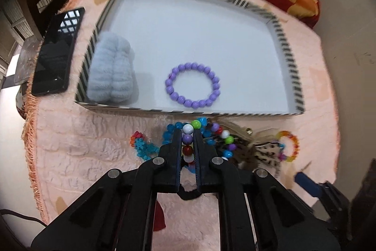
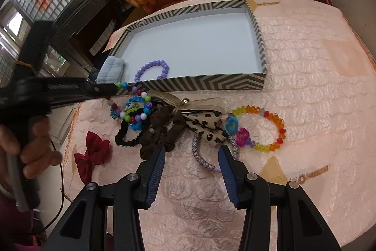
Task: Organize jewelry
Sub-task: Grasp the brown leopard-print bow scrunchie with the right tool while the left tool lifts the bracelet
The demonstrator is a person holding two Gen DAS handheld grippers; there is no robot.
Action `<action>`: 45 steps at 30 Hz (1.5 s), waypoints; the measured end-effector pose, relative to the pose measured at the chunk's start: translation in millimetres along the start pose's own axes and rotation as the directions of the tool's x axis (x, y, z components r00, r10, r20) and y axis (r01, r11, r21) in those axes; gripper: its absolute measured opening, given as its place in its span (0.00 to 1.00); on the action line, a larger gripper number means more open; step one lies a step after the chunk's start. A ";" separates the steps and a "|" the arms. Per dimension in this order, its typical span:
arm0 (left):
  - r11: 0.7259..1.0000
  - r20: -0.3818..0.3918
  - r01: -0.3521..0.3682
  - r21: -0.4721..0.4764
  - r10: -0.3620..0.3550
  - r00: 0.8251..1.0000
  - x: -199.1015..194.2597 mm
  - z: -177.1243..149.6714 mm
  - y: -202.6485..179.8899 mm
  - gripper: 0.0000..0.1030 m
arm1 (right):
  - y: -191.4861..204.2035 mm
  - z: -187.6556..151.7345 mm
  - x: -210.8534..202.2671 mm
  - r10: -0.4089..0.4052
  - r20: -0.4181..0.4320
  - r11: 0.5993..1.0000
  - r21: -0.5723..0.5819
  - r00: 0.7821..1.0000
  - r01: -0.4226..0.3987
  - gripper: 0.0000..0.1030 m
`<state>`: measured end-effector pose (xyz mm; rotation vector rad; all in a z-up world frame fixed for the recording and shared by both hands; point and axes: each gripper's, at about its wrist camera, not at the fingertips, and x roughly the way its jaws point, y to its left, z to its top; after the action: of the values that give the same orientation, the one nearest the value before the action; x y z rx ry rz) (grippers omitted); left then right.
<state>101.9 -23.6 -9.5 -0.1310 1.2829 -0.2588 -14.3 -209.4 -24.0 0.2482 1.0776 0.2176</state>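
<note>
A: What does the left gripper (image 1: 188,135) hold?
B: Its fingers pinch the multicolour bead bracelet (image 1: 188,137), just before the near wall of the striped tray (image 1: 285,48).
A: And the right gripper (image 2: 191,152)?
B: Spread wide, holding nothing, above the pile.
A: Room inside the tray?
B: Only a purple bead bracelet (image 1: 192,85) and a blue fluffy scrunchie (image 1: 110,69) lie inside; its right half is bare.
</note>
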 end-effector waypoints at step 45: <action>0.997 0.189 0.011 -0.076 0.004 0.982 -105.5 -19.5 37.1 0.08 | 29.2 56.2 -30.7 0.044 0.103 0.981 -0.191 0.994 -0.024 0.16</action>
<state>60.2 40.8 74.1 -0.2182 1.1034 -0.1953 19.9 -196.0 35.9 0.1060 0.9405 0.3323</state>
